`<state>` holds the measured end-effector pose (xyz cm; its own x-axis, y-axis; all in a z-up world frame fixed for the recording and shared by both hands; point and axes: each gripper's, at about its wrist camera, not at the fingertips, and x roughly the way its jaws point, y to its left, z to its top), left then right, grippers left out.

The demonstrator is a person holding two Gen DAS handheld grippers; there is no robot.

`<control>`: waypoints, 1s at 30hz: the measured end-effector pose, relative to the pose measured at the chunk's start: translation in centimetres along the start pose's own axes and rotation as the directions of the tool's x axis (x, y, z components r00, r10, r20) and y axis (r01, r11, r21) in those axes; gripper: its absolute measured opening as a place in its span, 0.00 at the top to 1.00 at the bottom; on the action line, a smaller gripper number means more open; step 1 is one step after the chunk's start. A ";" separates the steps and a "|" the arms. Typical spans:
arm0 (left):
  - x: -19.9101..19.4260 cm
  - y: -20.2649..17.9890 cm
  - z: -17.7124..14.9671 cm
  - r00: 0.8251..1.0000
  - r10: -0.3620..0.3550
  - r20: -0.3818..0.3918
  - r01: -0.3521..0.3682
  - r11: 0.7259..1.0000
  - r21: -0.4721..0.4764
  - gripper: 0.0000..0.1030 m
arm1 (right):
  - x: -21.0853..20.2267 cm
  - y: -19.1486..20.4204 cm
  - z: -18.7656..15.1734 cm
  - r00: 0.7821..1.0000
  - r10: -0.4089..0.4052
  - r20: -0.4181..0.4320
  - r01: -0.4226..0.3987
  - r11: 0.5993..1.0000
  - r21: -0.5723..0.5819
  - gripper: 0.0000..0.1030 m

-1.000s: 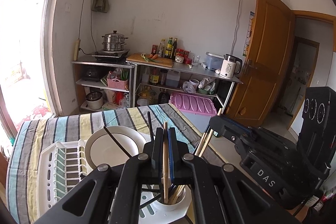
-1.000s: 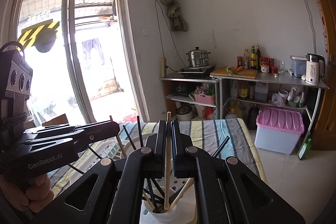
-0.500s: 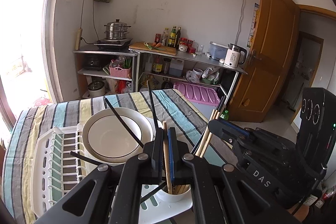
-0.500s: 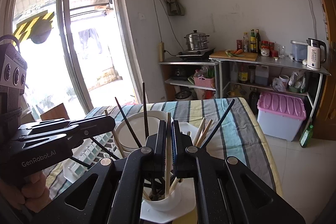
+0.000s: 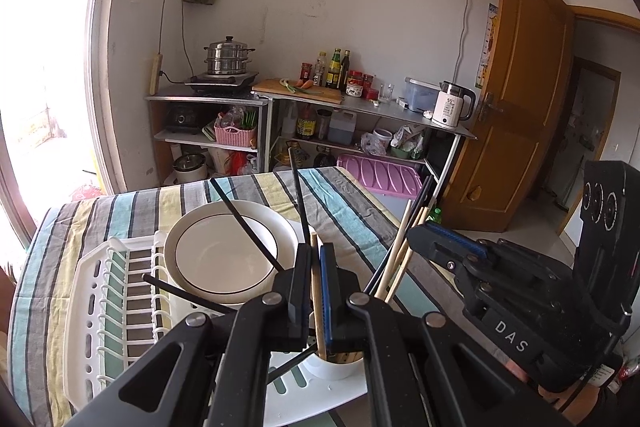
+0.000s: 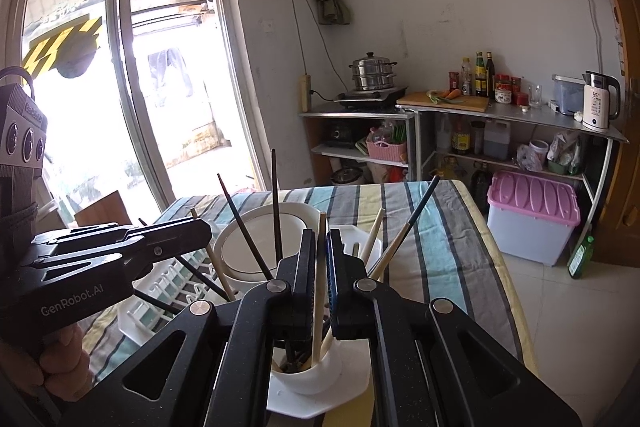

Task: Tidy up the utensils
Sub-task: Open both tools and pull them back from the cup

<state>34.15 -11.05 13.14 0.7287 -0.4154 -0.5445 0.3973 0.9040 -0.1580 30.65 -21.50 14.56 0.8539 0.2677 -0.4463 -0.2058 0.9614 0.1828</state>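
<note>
A white utensil cup [image 5: 340, 367] [image 6: 308, 375] stands on the corner of a white drying rack [image 5: 100, 287] and holds several black and wooden chopsticks. My left gripper [image 5: 316, 247] is shut on a wooden chopstick [image 5: 318, 287] whose lower end reaches into the cup. My right gripper [image 6: 320, 233] has a second wooden chopstick [image 6: 320, 287] between its jaws, also standing in the cup. Those jaws are opening, and a thin gap shows beside the stick. Each gripper also shows in the other's view: the right gripper [image 5: 416, 231] and the left gripper [image 6: 204, 227].
A white bowl [image 5: 224, 251] rests in the rack just behind the cup. Black chopsticks [image 5: 248, 227] fan out of the cup towards both grippers. The striped tablecloth [image 5: 340, 195] ends at the far edge. Beyond it stand metal shelves [image 5: 256, 99] and a pink-lidded bin [image 6: 532, 195].
Both grippers have sunk towards the cup with their chopsticks, so the stick ends now sit deeper in it. The right jaws have parted slightly around their stick.
</note>
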 end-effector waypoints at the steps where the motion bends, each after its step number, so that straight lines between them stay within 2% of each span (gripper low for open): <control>1: -0.1 0.1 0.0 1.000 0.003 -0.002 -0.003 1.000 -0.002 0.96 | -0.2 0.1 -0.1 1.000 -0.001 0.003 0.001 1.000 -0.004 0.86; 9: -2.8 -0.6 -0.8 0.999 0.020 0.027 -0.021 1.000 0.017 0.96 | -2.3 0.5 -0.3 1.000 -0.007 0.024 0.008 1.000 -0.020 0.83; 14: -5.7 -0.8 -2.4 0.998 0.018 0.054 -0.019 1.000 0.016 0.95 | -4.6 0.8 -1.1 0.999 -0.011 0.038 0.012 1.000 -0.024 0.78; 19: -8.6 -1.0 -5.2 0.997 0.042 0.070 -0.044 0.999 0.022 0.87 | -7.4 1.3 -3.0 0.999 -0.014 0.044 0.014 1.000 -0.013 0.71; 30: -12.1 -1.6 -13.7 0.993 0.116 0.018 -0.117 0.993 0.022 0.86 | -12.1 4.7 -8.7 1.000 -0.020 0.006 0.021 0.998 -0.061 0.66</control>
<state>17.04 -6.04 8.67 0.7798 -0.3093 -0.5443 0.3216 0.9439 -0.0755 15.19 -19.68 13.20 0.8606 0.2477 -0.4449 -0.2168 0.9688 0.1201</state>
